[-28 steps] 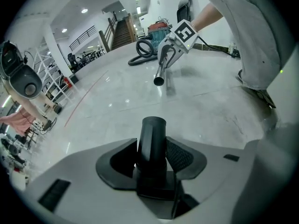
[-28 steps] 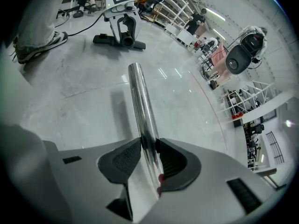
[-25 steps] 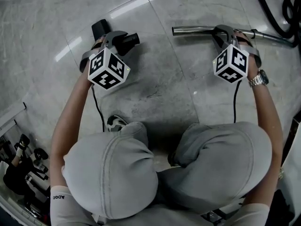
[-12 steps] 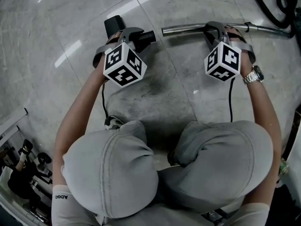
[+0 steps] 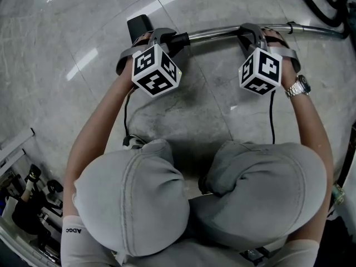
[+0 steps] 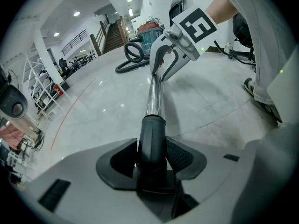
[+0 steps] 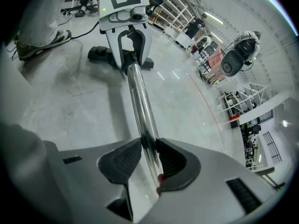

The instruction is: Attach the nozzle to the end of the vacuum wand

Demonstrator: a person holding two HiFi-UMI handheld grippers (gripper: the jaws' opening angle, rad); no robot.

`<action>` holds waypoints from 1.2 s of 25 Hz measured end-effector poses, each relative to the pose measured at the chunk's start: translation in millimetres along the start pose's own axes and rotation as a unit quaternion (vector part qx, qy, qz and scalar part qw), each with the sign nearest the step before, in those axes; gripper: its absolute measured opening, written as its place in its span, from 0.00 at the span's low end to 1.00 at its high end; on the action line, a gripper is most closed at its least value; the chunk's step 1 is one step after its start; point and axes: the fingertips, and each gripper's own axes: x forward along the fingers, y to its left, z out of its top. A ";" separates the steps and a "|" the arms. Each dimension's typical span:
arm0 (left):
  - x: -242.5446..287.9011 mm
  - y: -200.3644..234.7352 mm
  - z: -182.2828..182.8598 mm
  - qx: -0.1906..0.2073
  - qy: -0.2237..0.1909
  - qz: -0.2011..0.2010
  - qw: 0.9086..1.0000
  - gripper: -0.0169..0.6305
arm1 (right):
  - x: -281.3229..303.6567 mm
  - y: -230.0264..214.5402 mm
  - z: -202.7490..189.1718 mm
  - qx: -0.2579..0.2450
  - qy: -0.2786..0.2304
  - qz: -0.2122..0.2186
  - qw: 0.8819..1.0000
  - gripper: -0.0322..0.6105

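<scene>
The only writing I can read is "ADCC" on a white cloth at my left side, well to the near side of the vacuum wand. The left cube and right cube carry black-and-white squares, no letters.

My left gripper is clenched on the black neck of the nozzle, with both pads pressing it. The neck lies in line with the wand, and the wand's chrome end goes into the neck's mouth; how deep I cannot tell. The nozzle's flat head sits just past the wand's left end. My right gripper is clamped round the wand itself, further along the tube and well apart from the left one.

A black hose curls beyond the wand's right end. On the wand's near side are my knees in grey, a shoe, a wristwatch on my right wrist and the black cables trailing from the grippers over the pale marble floor. From above, the left cube covers part of the nozzle's neck.

Counted: one wand, one nozzle, one hose, two grippers, two cubes, two cables, two knees, one shoe, one watch.
</scene>
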 end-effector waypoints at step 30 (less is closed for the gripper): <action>13.0 -7.1 3.4 0.016 0.062 -0.016 0.998 0.32 | 9.3 9.3 0.1 0.007 0.013 -0.003 1.000 0.22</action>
